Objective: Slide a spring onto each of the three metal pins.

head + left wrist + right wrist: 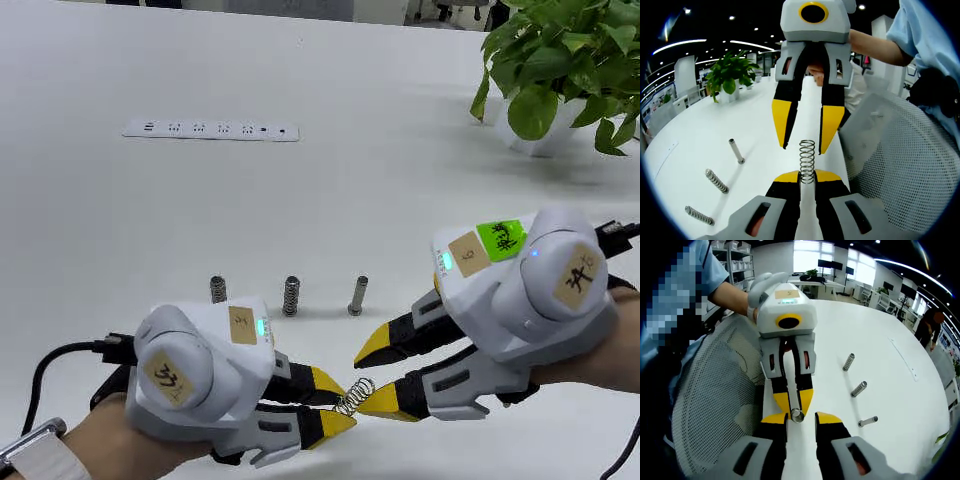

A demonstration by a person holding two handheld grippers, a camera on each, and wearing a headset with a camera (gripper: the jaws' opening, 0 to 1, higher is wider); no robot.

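Observation:
Three upright metal pins stand in a row on the white table (pixel 300 210). The left pin (pixel 218 290) and the middle pin (pixel 291 295) each wear a spring; the right pin (pixel 357 296) is bare. It shows again as the bare pin (pixel 735 150) and the bare pin (pixel 867 421). My left gripper (pixel 340 400) is shut on one end of a loose spring (pixel 352 393), which pokes out toward the right gripper. In its own view the left gripper (pixel 807 176) clamps the spring (pixel 807 159). My right gripper (pixel 362 385) is open, its yellow fingertips (pixel 822 135) either side of the spring's free end, near the table's front edge.
A white power strip (pixel 210 130) lies far back on the table. A potted plant (pixel 565 60) stands at the back right. A mesh chair (pixel 890 150) sits just off the table's near edge. A cable (pixel 50 365) trails from the left gripper.

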